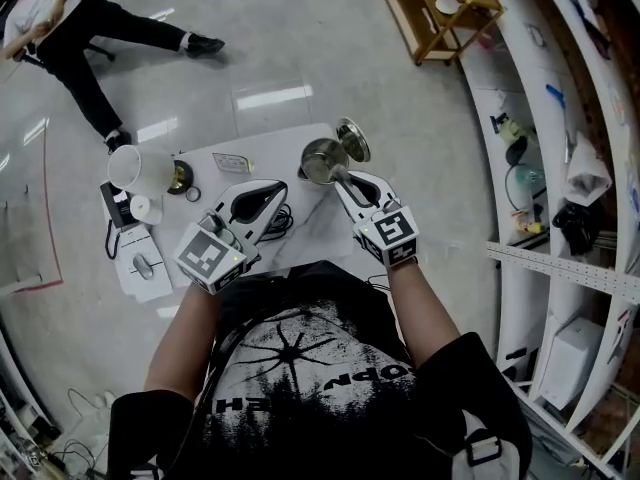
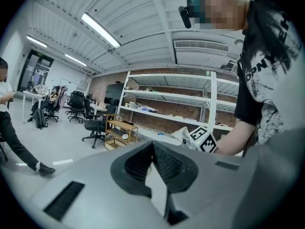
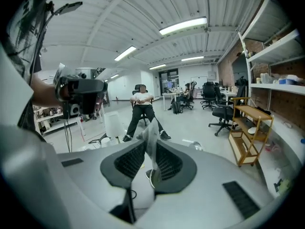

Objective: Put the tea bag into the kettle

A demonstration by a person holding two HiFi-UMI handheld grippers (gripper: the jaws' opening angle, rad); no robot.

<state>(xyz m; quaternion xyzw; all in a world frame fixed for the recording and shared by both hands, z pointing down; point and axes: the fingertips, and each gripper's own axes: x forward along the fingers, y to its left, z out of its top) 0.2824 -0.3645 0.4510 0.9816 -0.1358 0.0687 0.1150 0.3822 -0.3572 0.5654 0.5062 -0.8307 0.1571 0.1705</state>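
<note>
Tea bag (image 3: 151, 128): lower part hidden between the right claw's (image 3: 151, 141) jaws. Only a crumpled grey top shows, and in the head view it is too small to find.
Kettle (image 1: 320, 158): near side partly covered by the right claw's tip.
Seated person (image 1: 90, 28), far beyond the kettle: cut off by the top-left edge.
Small things left of the kettle, beside the white shade (image 1: 138, 168): too small to name.
Surface (image 1: 315, 233): near edge hidden — the wearer's shirt covers it.
</note>
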